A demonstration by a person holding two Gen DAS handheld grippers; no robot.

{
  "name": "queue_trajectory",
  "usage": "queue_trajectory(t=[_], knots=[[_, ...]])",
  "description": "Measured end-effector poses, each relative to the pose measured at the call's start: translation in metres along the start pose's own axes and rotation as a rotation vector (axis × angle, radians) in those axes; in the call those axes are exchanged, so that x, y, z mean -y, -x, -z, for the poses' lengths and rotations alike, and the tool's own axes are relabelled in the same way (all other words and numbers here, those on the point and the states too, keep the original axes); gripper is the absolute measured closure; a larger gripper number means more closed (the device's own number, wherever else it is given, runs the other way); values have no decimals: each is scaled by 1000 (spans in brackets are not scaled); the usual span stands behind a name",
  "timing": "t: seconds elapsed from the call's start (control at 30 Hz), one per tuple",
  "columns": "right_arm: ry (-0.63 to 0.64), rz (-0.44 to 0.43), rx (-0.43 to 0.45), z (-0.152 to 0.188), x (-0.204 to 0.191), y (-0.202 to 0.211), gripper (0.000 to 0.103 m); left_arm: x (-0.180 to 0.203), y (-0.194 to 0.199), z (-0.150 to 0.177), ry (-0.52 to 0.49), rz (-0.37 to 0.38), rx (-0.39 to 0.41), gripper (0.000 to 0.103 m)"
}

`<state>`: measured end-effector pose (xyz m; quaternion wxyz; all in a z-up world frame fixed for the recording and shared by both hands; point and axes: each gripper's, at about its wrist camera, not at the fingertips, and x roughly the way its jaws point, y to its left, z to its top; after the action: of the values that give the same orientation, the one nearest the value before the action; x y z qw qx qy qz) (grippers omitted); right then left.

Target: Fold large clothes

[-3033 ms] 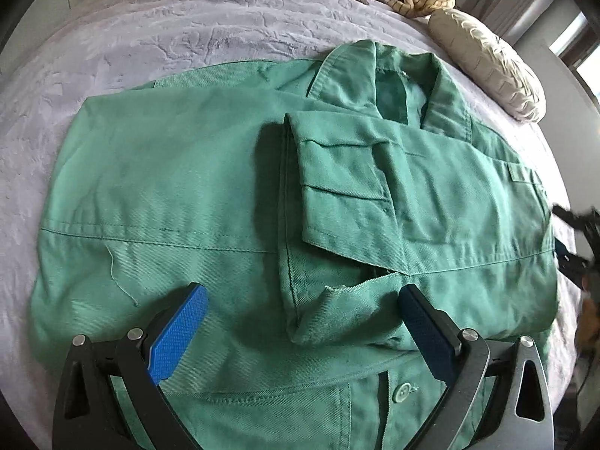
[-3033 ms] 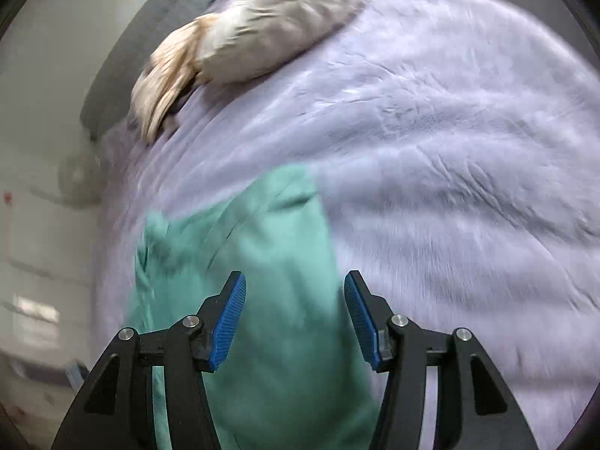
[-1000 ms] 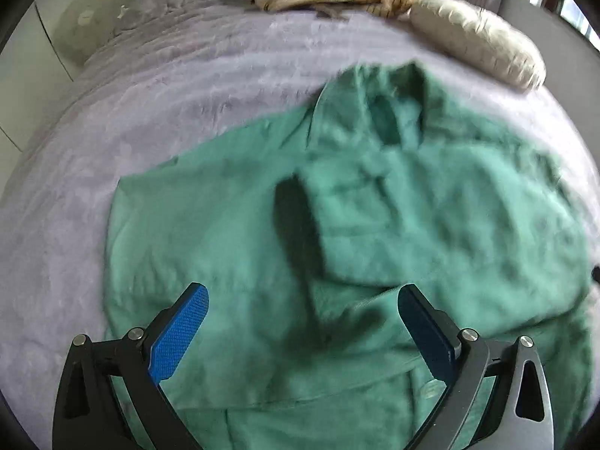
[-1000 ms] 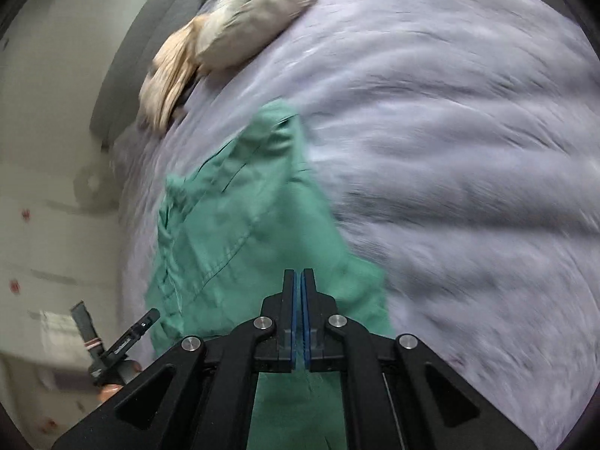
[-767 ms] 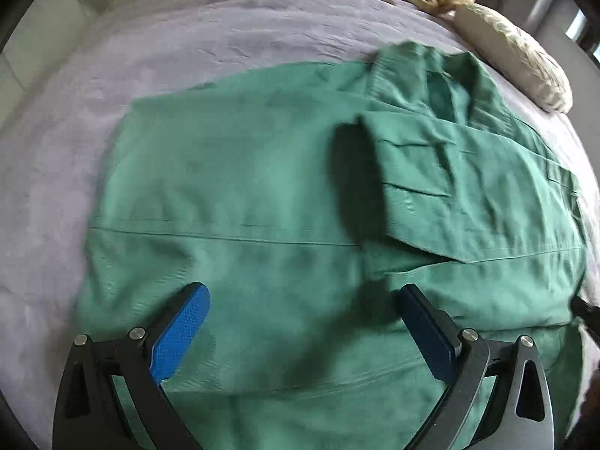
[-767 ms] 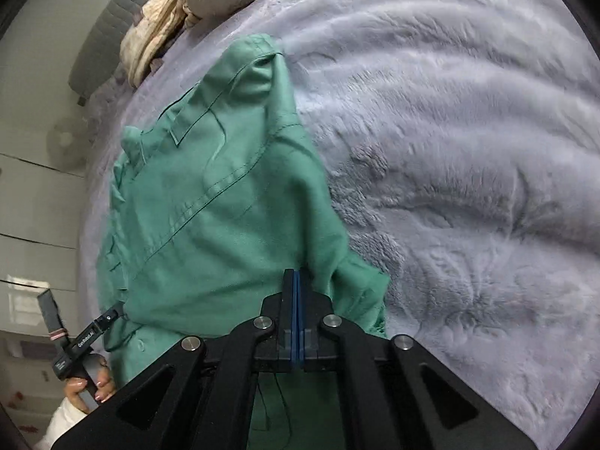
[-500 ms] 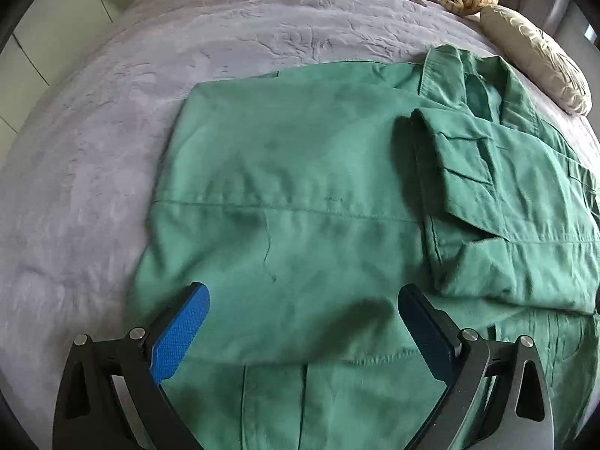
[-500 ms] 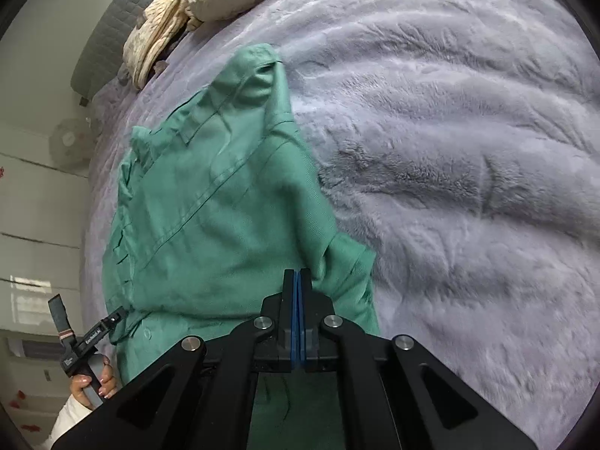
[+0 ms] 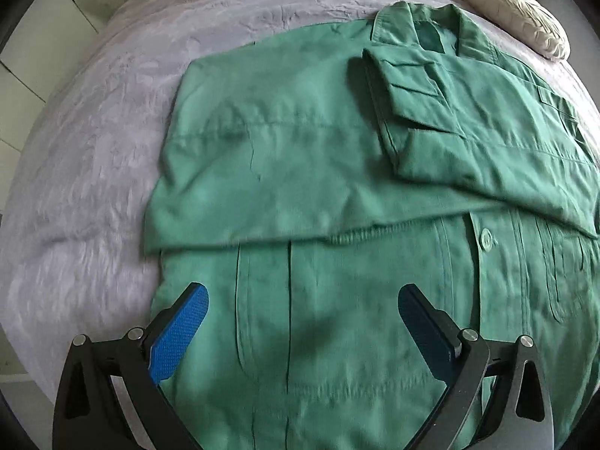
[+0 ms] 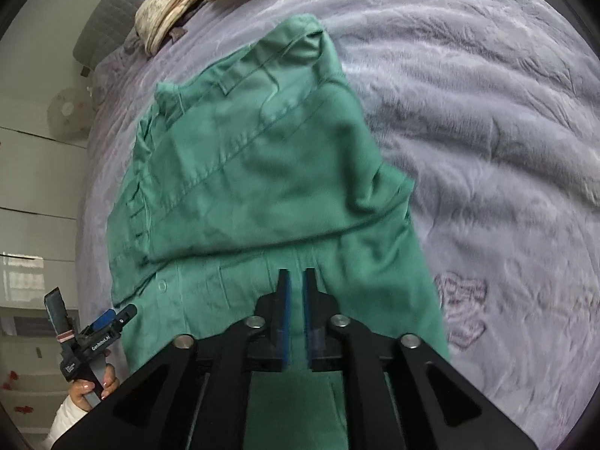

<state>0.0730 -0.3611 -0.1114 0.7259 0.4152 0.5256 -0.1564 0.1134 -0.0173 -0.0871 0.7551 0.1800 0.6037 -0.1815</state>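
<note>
A large green work jacket (image 9: 300, 157) lies flat on a grey-lilac bedspread (image 9: 112, 93), both sleeves folded across its front and the collar at the far end. My left gripper (image 9: 302, 322) is open and empty above the jacket's lower front near the hem. In the right wrist view the jacket (image 10: 243, 172) lies with its right sleeve folded over the body. My right gripper (image 10: 295, 292) hovers over the jacket's lower right part with its jaws a narrow gap apart and nothing between them. The left gripper (image 10: 108, 318) shows there at the lower left, held in a hand.
A cream pillow (image 9: 510, 7) and a crumpled beige blanket (image 10: 172, 7) lie at the head of the bed. A grey headboard (image 10: 101, 26) stands behind them. White drawers (image 10: 33, 195) and a small fan (image 10: 69, 110) stand left of the bed.
My right gripper has let go of the right sleeve, which now lies folded across the jacket, and its jaws have parted slightly. My left gripper has pulled back toward the hem, still open.
</note>
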Motion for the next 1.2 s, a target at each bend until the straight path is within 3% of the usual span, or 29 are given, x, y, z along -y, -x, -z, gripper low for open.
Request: queue_trajectory(t=[0.03,0.07,0.3,0.43,0.5,0.57,0.63,0.73,1.2], knots=[[2,7,-2,2,-2,1,57,-1,2,3,7,1,0,1],[7,17,0,6,-5,3,47,-2,4,4,12,1,0,1],[41,20,-5,19,-20,13,45,-5,25,17,27,28,22,1],[59,22,7,25,-26,19,26,-4,36,19,28,47,16,1],[72,20,10,28,-29,23,25,0,40,21,22,50,3,1],[84,22,9,32,-30,26,14,5,46,25,14,53,-8,1],[91,26,6,36,-31,28,14,9,49,26,15,51,-20,1],[98,15,-12,41,-28,31,0,10,53,27,51,36,-30,1],[141,-70,-189,51,1,35,0,37,85,80,196,-4,-65,1]])
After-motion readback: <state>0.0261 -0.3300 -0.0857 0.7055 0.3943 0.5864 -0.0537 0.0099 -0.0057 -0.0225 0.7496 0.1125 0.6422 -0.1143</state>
